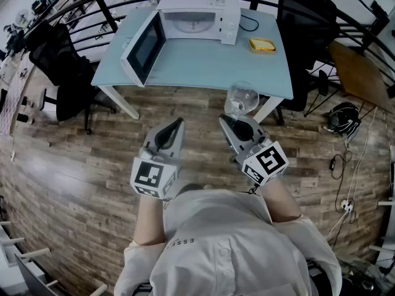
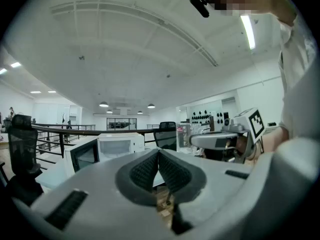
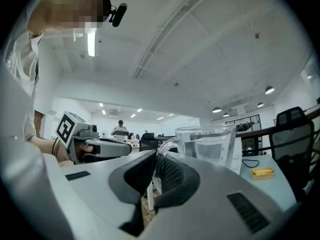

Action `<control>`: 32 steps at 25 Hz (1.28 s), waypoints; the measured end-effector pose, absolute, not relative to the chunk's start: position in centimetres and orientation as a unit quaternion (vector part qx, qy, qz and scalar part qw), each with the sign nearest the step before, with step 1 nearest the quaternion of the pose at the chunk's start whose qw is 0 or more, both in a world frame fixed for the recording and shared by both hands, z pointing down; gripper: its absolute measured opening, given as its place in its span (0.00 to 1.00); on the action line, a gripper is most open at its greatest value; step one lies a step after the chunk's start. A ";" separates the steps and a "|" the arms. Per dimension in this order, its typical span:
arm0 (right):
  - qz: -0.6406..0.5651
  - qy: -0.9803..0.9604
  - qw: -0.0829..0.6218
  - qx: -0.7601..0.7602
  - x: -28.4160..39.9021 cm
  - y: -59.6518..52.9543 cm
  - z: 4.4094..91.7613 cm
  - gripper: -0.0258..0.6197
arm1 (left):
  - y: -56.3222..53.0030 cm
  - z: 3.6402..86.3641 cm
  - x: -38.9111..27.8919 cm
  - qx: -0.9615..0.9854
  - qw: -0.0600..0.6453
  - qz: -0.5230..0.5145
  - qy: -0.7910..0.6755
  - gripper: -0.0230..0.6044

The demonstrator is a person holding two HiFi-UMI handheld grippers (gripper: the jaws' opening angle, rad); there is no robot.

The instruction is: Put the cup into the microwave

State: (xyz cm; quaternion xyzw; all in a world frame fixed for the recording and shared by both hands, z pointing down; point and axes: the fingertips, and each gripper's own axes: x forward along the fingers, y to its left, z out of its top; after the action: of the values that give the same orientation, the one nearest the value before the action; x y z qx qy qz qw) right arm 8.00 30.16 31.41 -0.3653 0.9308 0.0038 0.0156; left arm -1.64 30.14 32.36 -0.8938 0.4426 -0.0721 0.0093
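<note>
A clear glass cup (image 1: 241, 98) with a handle hangs in the air over the wooden floor, just short of the table's near edge. My right gripper (image 1: 227, 117) is shut on its handle; in the right gripper view the cup (image 3: 210, 146) stands upright past the pads, with the curved handle pinched at the right gripper (image 3: 159, 159). My left gripper (image 1: 180, 121) is level beside it and shut on nothing, its pads meeting at the left gripper (image 2: 158, 151). The white microwave (image 1: 197, 17) sits at the back of the pale blue table (image 1: 203, 66), its door (image 1: 145, 48) swung open to the left.
A small yellow dish (image 1: 262, 44) lies on the table right of the microwave. Black office chairs stand at the left (image 1: 58, 54) and at the back right (image 1: 305, 17). A dark railing runs behind the table. Cables and a black object (image 1: 342, 116) lie on the floor at right.
</note>
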 end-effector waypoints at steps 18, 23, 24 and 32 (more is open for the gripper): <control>-0.028 0.920 0.031 -0.389 10.1 28.1 32.3 0.07 | 28.3 33.5 -0.7 -0.898 -0.004 -0.085 0.431 0.04; -0.035 0.920 0.029 -0.389 9.7 26.4 33.1 0.07 | 26.7 34.4 -1.3 -0.897 -0.012 -0.086 0.432 0.04; -0.036 0.921 0.027 -0.388 9.6 25.8 33.4 0.07 | 26.2 34.7 -1.4 -0.898 -0.013 -0.087 0.431 0.04; -0.041 0.923 0.014 -0.381 6.4 16.9 34.2 0.07 | 17.6 35.4 -4.3 -0.898 -0.021 -0.081 0.432 0.04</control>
State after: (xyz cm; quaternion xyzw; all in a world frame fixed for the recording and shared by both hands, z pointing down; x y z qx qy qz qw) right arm 6.35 16.95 34.18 -0.3814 0.9234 -0.0406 0.0138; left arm -4.28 17.63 35.36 -0.8979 0.4322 -0.0809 -0.0210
